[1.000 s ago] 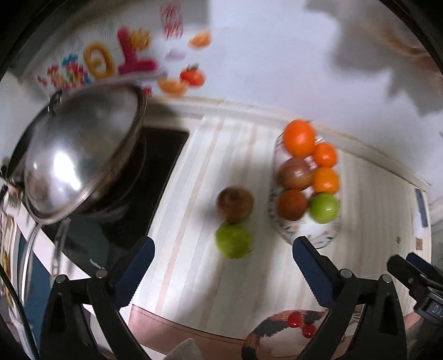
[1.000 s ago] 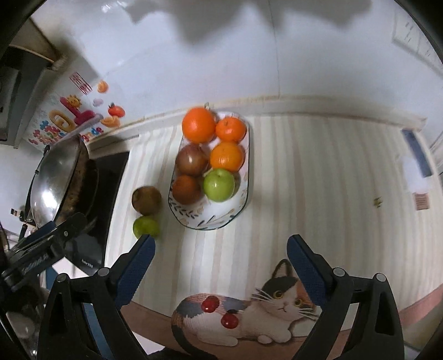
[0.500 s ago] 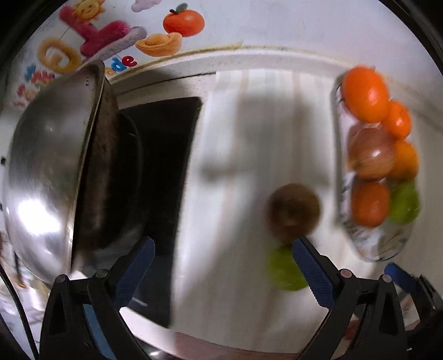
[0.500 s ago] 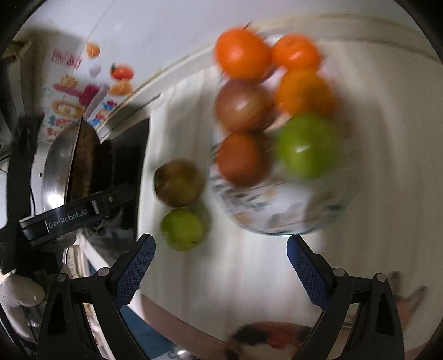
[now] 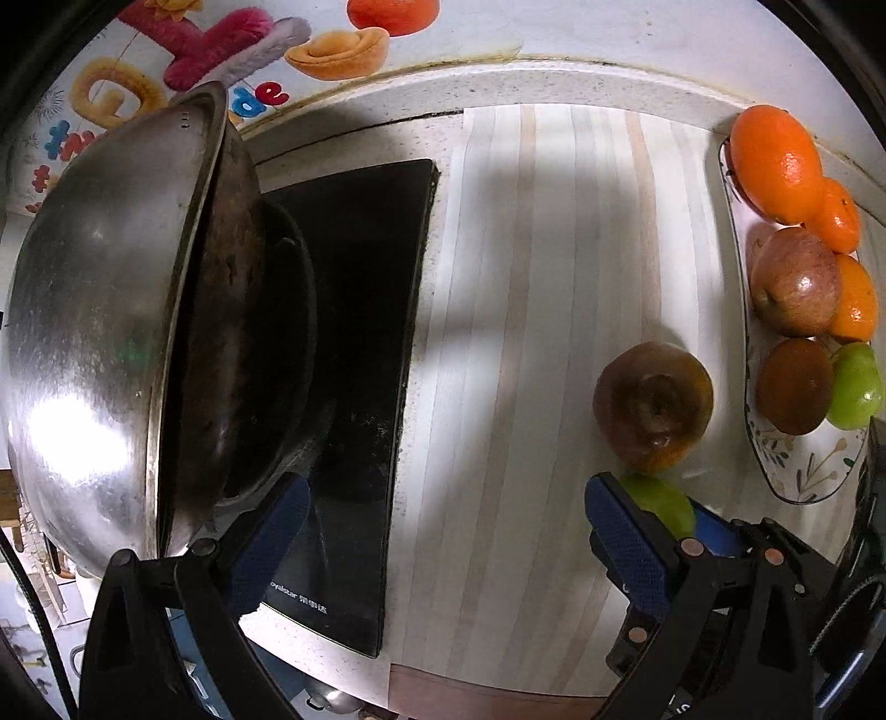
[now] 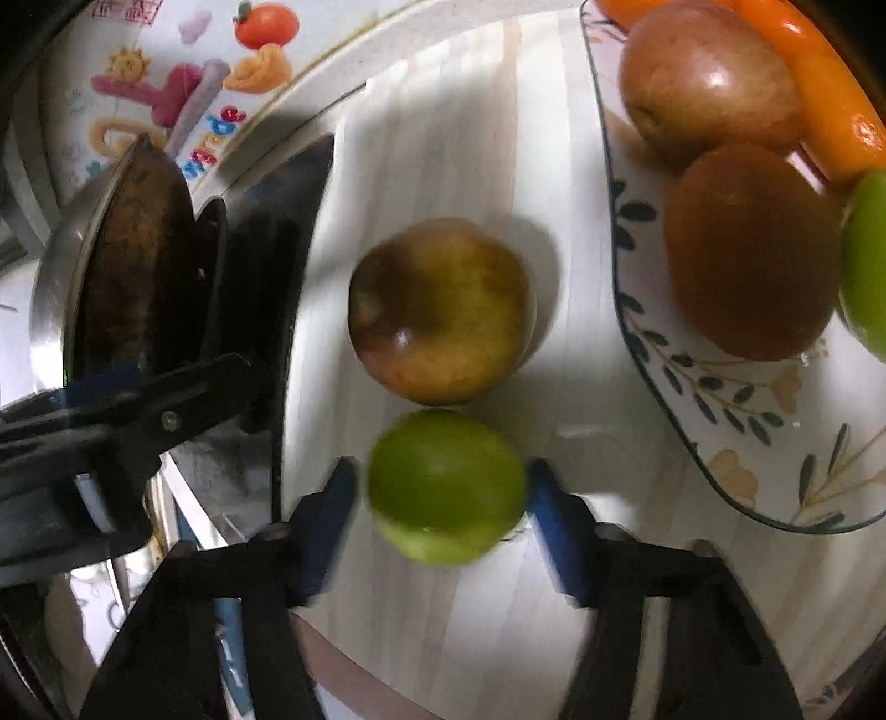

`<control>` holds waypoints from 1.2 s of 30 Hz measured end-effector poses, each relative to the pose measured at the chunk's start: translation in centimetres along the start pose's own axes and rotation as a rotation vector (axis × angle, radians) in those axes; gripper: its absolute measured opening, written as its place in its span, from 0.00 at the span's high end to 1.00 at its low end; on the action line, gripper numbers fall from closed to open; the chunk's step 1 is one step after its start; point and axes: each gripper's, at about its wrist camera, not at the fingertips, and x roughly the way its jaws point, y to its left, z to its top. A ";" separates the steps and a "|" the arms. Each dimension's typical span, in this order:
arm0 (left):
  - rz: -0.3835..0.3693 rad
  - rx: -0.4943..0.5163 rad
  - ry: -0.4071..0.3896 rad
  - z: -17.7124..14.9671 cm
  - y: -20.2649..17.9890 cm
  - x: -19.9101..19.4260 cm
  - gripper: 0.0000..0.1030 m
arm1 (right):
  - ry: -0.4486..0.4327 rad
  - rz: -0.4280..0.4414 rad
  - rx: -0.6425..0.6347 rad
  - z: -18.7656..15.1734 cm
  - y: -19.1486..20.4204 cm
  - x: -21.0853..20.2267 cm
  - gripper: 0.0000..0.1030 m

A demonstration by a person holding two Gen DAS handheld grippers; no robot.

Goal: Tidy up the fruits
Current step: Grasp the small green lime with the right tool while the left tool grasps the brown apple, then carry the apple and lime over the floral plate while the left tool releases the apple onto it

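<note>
A green apple (image 6: 447, 486) lies on the striped counter between the blue pads of my right gripper (image 6: 443, 515); the pads stand at its two sides, and I cannot tell if they touch it. A brownish-red apple (image 6: 440, 310) sits just beyond it. The oval patterned dish (image 6: 720, 443) at the right holds oranges, apples and a green apple. In the left wrist view the brown apple (image 5: 653, 404) and the green apple (image 5: 662, 504) lie at the right, with the dish (image 5: 803, 476) beyond. My left gripper (image 5: 443, 531) is open and empty over the counter beside the cooktop.
A black cooktop (image 5: 365, 354) with a steel wok and lid (image 5: 111, 332) stands at the left. The wall behind carries colourful stickers (image 5: 221, 50). The counter's front edge (image 5: 470, 692) is close below the grippers.
Both grippers have moved down and forward to the counter. My right gripper has come around the loose green apple and its jaws have narrowed. My left gripper has shifted left toward the cooktop.
</note>
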 end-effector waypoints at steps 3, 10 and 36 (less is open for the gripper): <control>-0.031 0.001 -0.008 0.6 -0.5 -0.3 0.01 | -0.009 -0.055 -0.020 -0.9 -0.1 -0.7 0.40; -0.178 0.011 -0.013 2.2 -3.6 -0.4 0.01 | -0.066 -0.113 -0.002 -3.9 -2.7 -7.0 0.40; -0.342 0.012 0.032 -4.1 -9.5 2.1 0.37 | -0.111 -0.301 0.182 -5.4 -14.9 -13.4 0.40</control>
